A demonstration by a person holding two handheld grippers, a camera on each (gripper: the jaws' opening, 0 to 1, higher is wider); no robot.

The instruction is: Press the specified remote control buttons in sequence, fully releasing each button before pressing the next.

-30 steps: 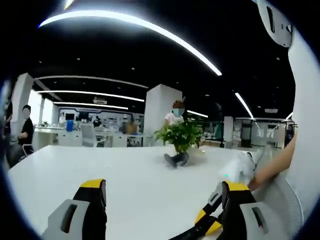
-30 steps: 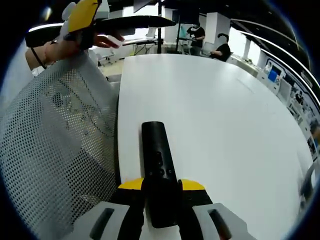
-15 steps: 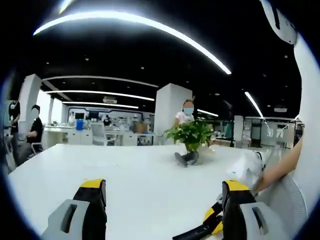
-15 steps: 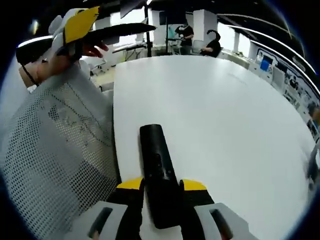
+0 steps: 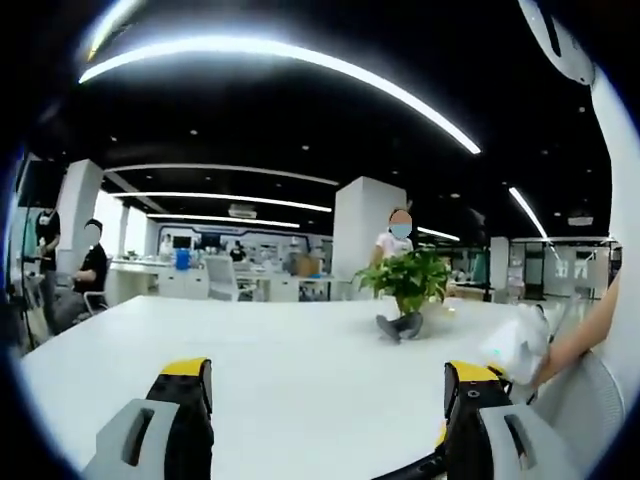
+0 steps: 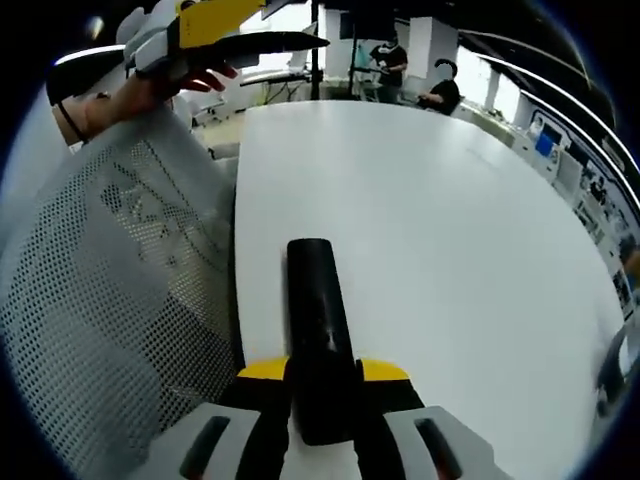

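Black remote control [image 6: 321, 340] is clamped between the yellow-tipped jaws of the right claw [image 6: 322, 372], its long body pointing away over the white table [image 6: 430, 230]. Near end of the remote sits between the jaws; far end lies close to the table's edge beside the mesh chair back [image 6: 110, 300]. Button face is too dark to read in the right gripper view now, whereas buttons were faintly visible a second ago; I judge the remote has rolled or tilted slightly in the grip.

Left claw [image 5: 325, 385] is held apart, jaws wide, nothing between them. In the left gripper view its camera looks level across the table toward a potted plant [image 5: 408, 290]; compared with a second ago the plant has slid rightward in that view, so the camera has panned, not the plant. A sliver of black at the bottom of the frame by the right-hand jaw may be the remote's end; cannot confirm.

In the right gripper view the left claw [image 6: 225, 30] appears raised, well apart from the remote, beyond the chair back.

Judgement: no button press is under way; the pressing claw is lifted clear. Next step needs the left claw brought down onto the remote's button face, which first has to be turned upward into sight.
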